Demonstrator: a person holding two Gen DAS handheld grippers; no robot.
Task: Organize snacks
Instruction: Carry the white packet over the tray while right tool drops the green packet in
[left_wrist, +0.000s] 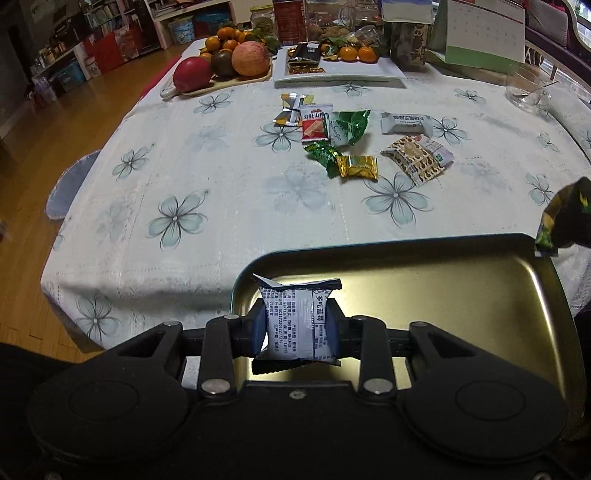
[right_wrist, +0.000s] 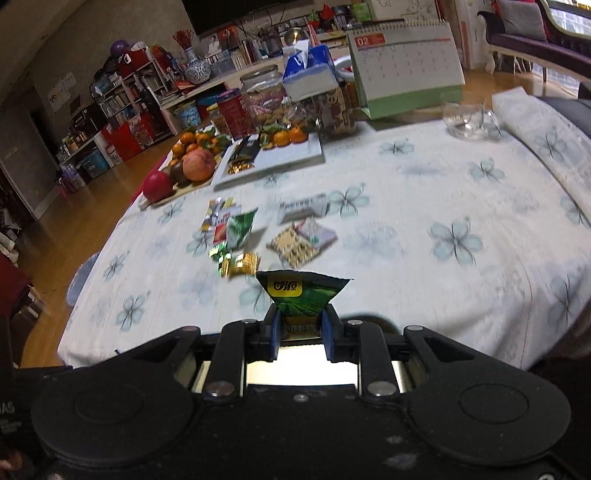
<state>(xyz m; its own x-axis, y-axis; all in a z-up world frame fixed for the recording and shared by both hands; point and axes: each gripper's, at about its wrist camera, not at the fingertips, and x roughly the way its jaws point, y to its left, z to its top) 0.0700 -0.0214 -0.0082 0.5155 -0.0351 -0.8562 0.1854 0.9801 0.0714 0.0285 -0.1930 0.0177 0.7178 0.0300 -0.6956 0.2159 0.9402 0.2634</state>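
My left gripper is shut on a white snack packet with black print, held over the near left corner of a gold metal tray at the table's front edge. My right gripper is shut on a green packet with a yellow logo, held above the tablecloth; that packet shows at the right edge of the left wrist view, green packet. Several loose snack packets lie mid-table, among them a gold packet and a brown patterned packet; the snack packets look blurred in the right wrist view.
At the back stand a fruit board with apples and oranges, a white tray with chocolates, jars, a tissue box, a desk calendar and a glass bowl. The table's left edge drops to a wooden floor.
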